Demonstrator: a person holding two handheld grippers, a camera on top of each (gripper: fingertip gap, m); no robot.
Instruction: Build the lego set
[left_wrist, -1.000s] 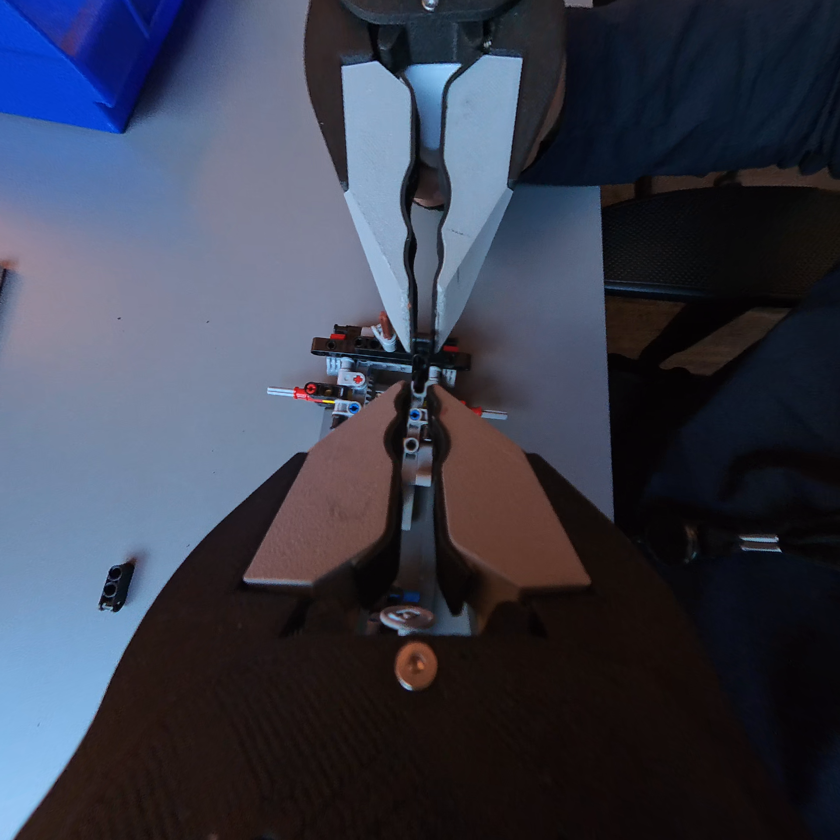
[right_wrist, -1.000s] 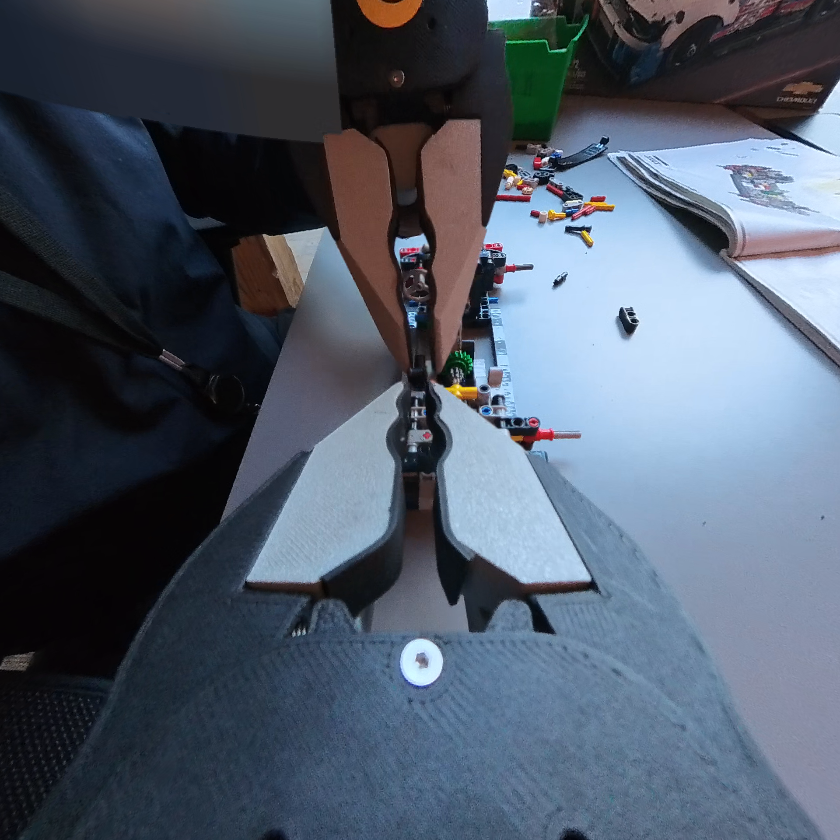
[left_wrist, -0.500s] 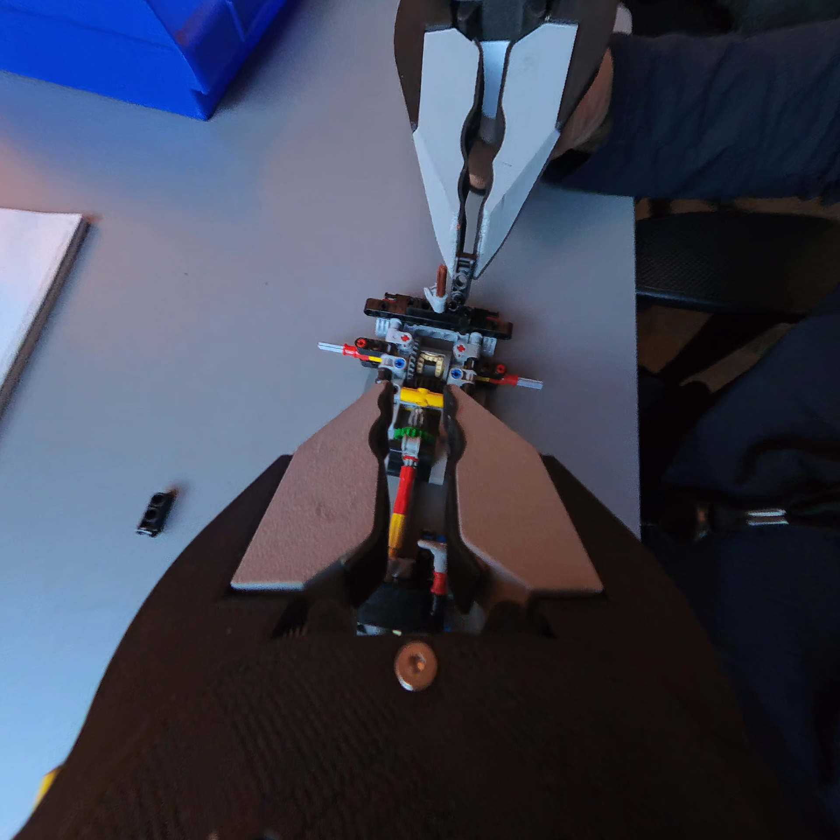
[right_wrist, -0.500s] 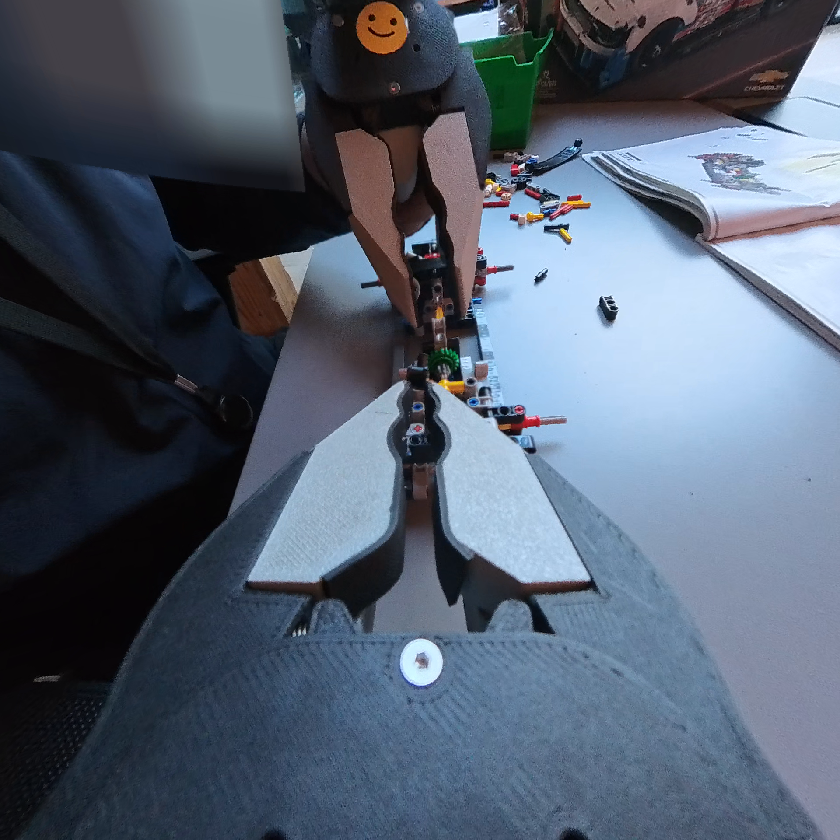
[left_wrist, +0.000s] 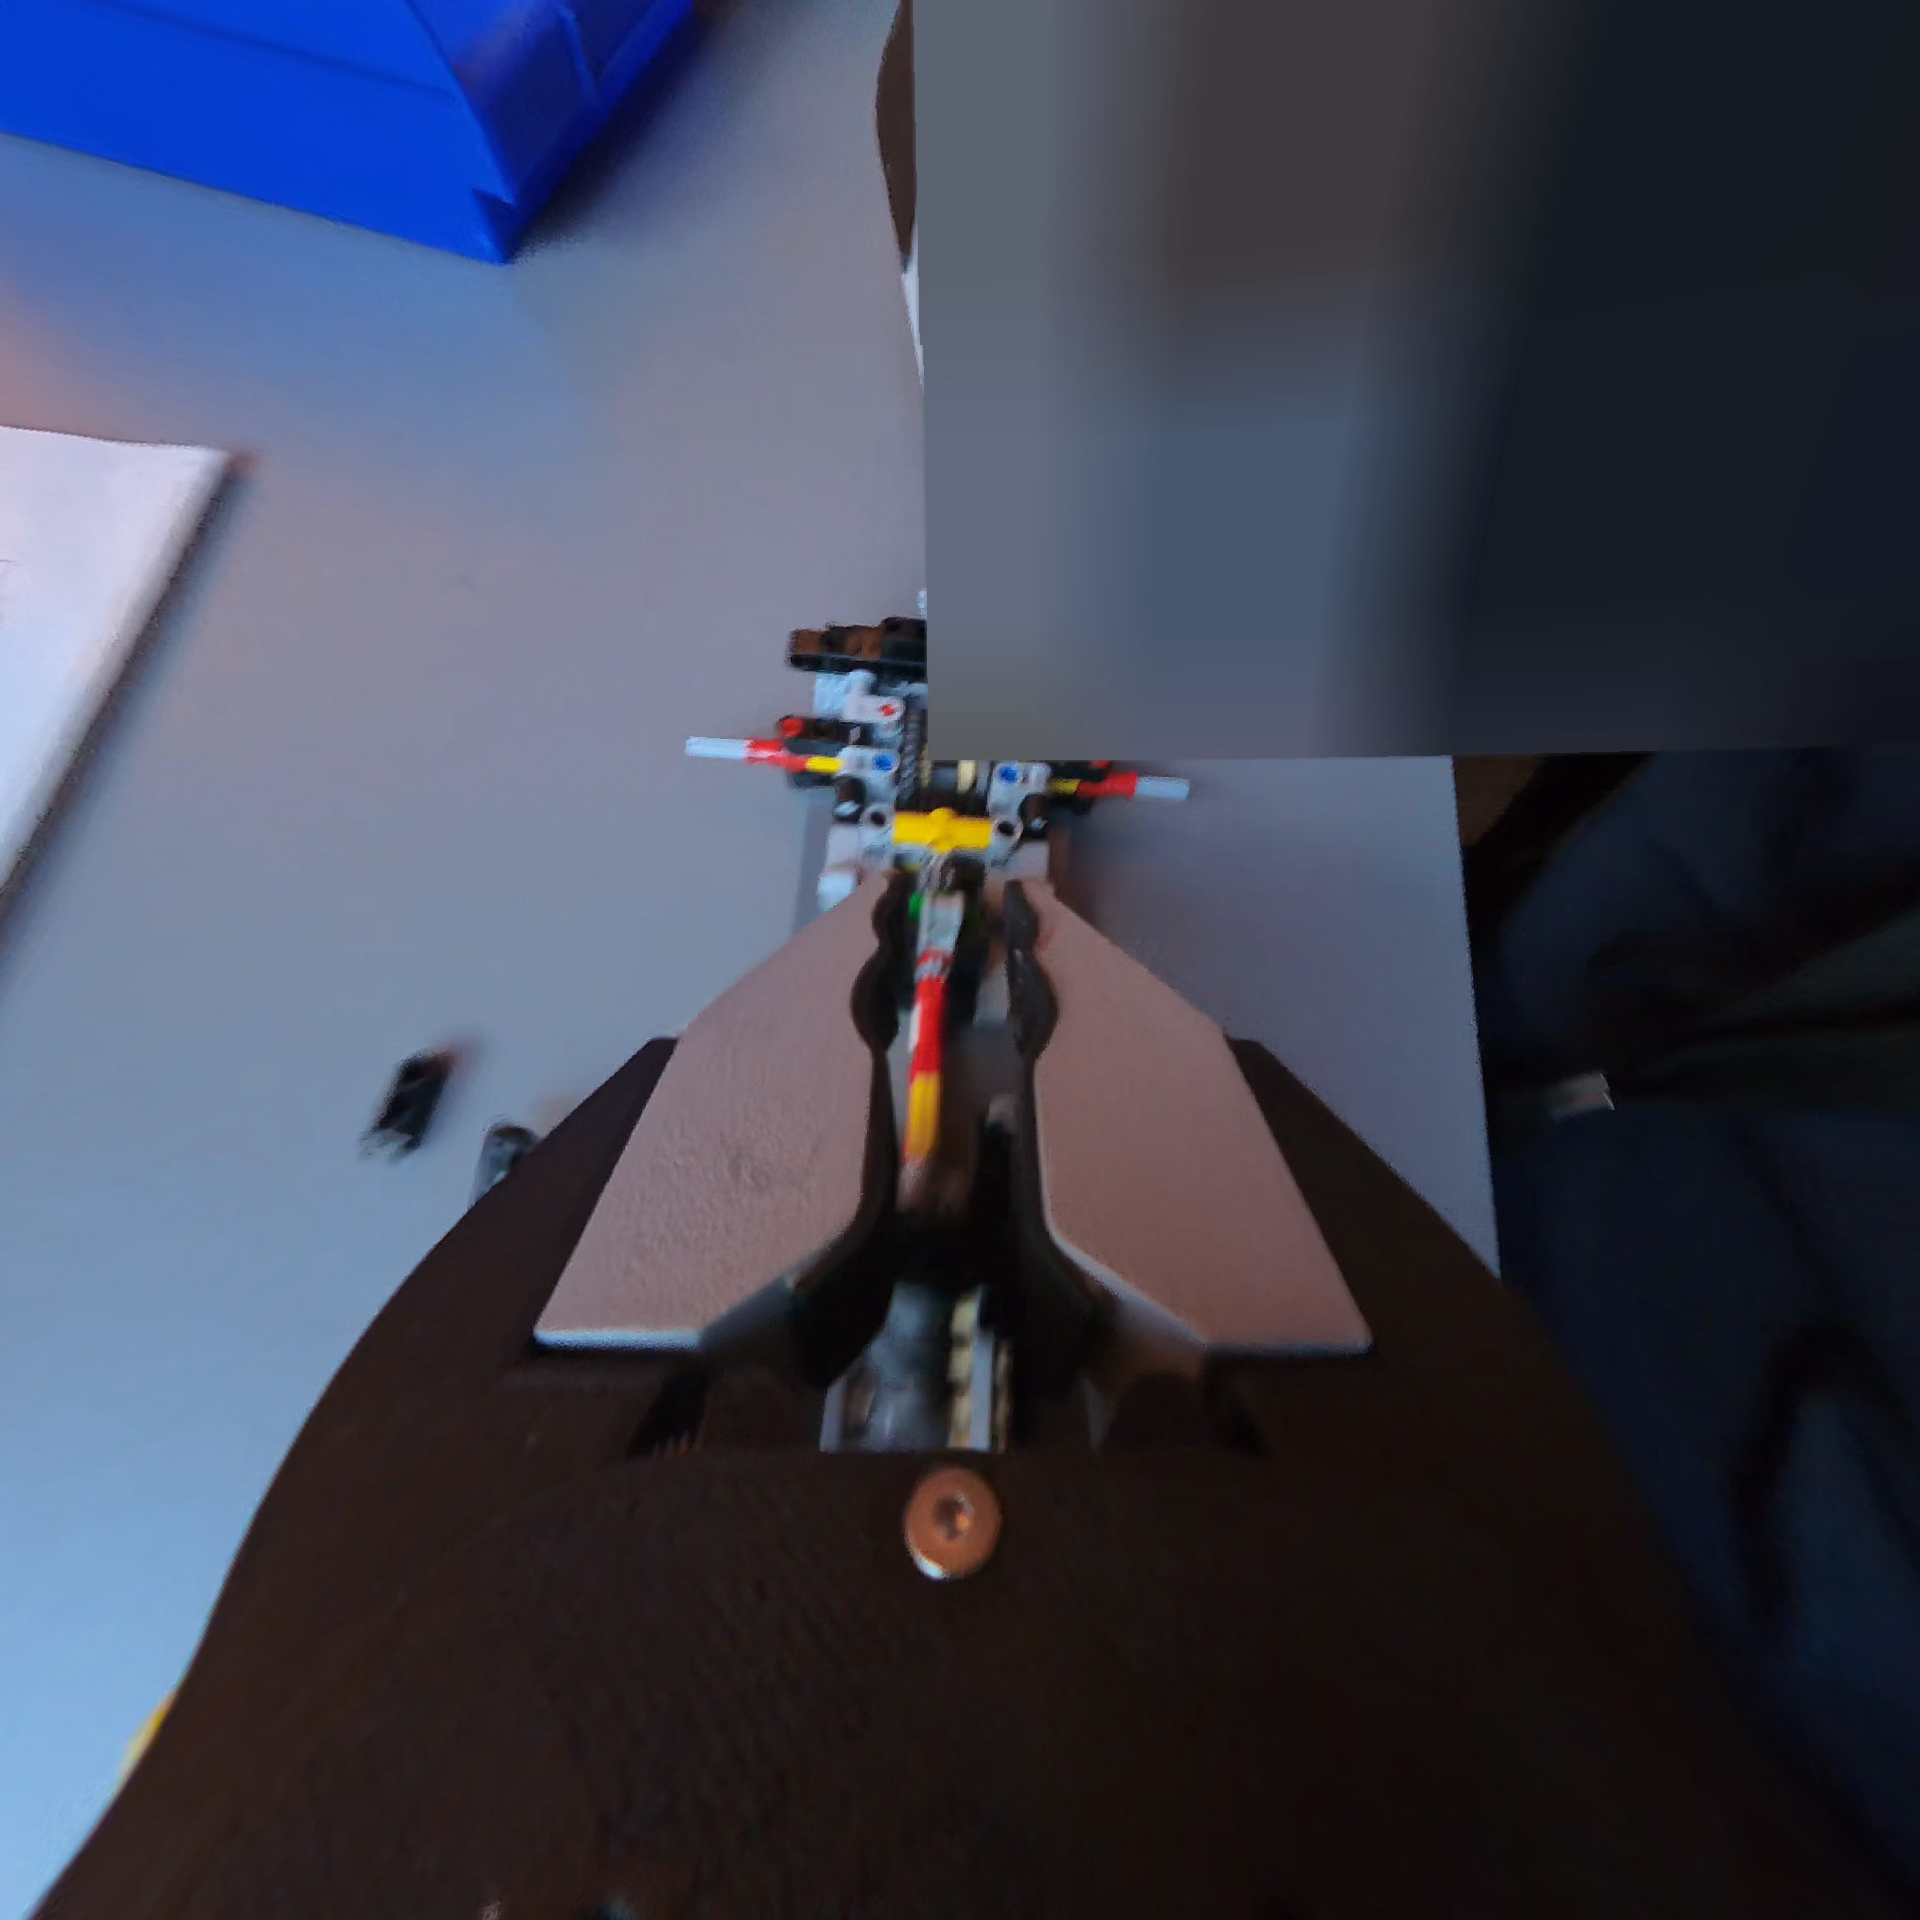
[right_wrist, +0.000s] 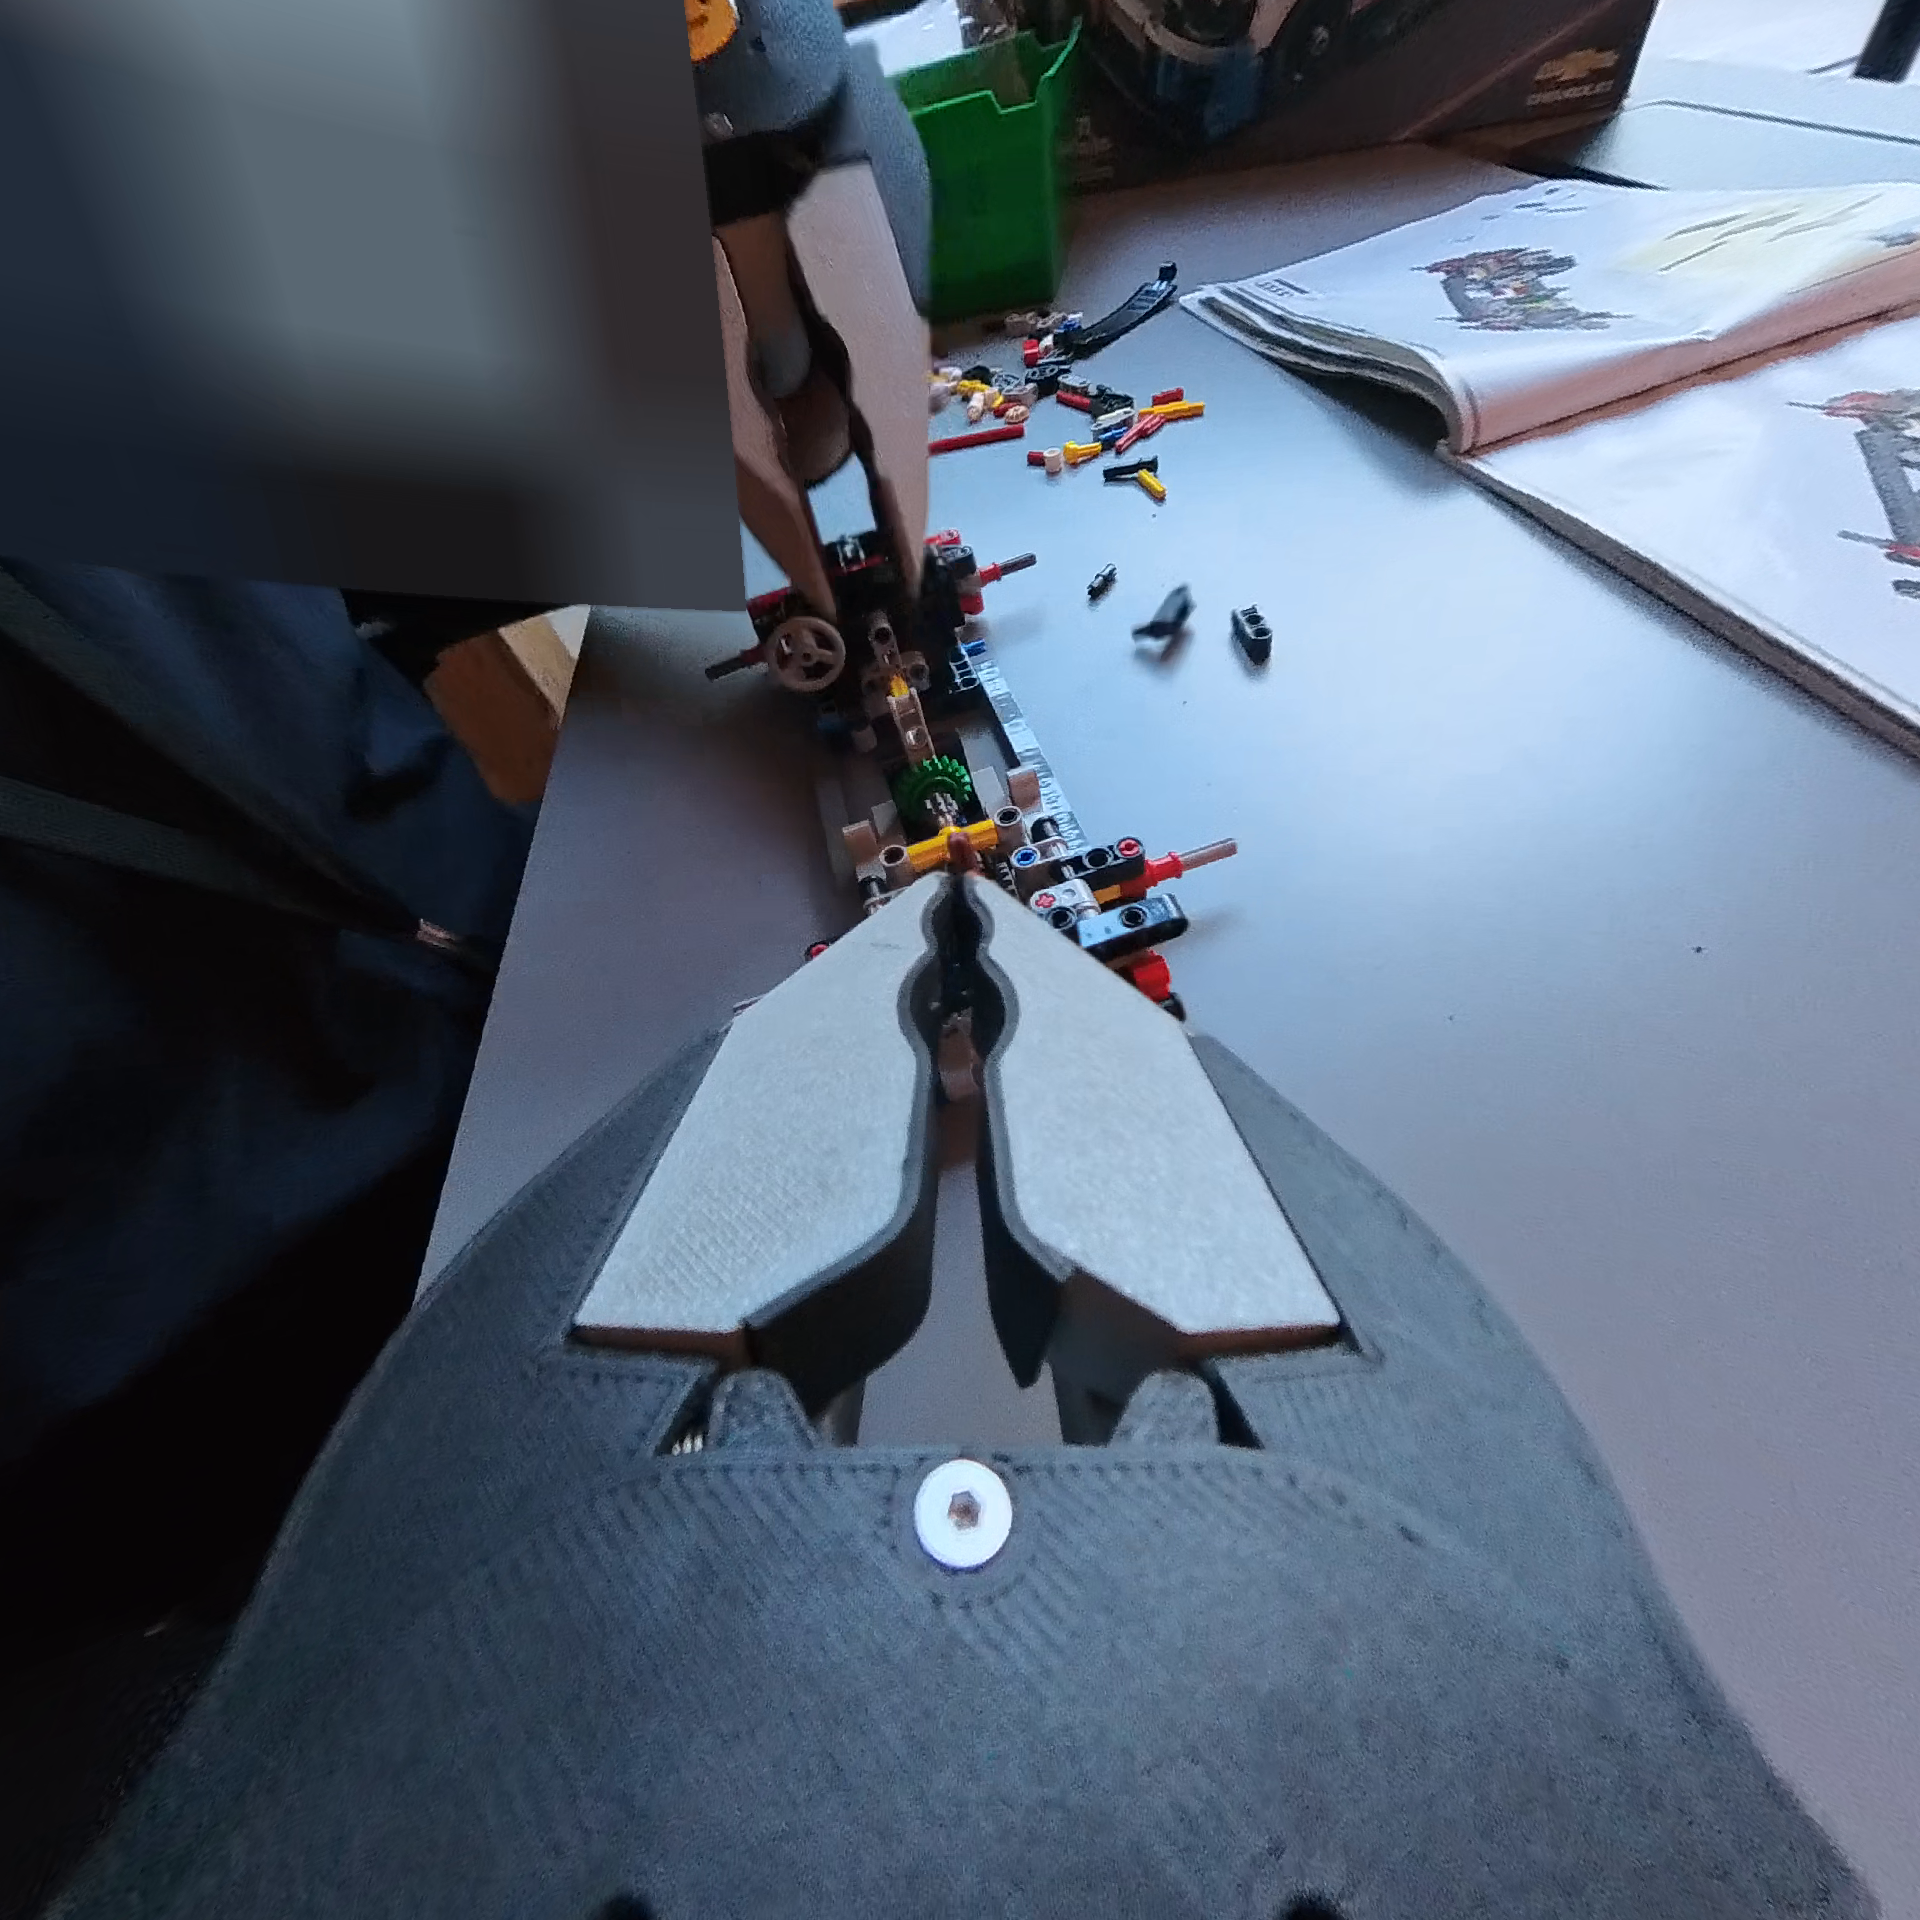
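I've got my right gripper (right_wrist: 958, 883) low over the near end of the toy car frame (right_wrist: 940, 769), angled down along its length, the grey textured fingers (right_wrist: 831, 1091) closed with their tips meeting. A thin dark piece sits in the wavy slot between them, but I can't tell what it is or whether it's clamped.

My left gripper (left_wrist: 951, 894) comes in from the opposite end, at twelve o'clock in the right view, tilted steeply down. Its tan fingers (left_wrist: 758, 1122) stand apart, straddling the frame's red-and-yellow rod (left_wrist: 925, 1060); I see no pad pressing on it. That view is blurred.

The frame lies flat on the smooth grey table (right_wrist: 1455, 935) by its edge: grey beams, green gear (right_wrist: 932, 787), yellow cross-piece (right_wrist: 951, 844), red-tipped axles sticking out sideways. Loose small plastic parts (right_wrist: 1081, 416) are scattered at one o'clock, an open booklet (right_wrist: 1558, 301) at two, a green bin (right_wrist: 987, 177) behind, and a blue bin (left_wrist: 343, 114) at eleven in the left view.
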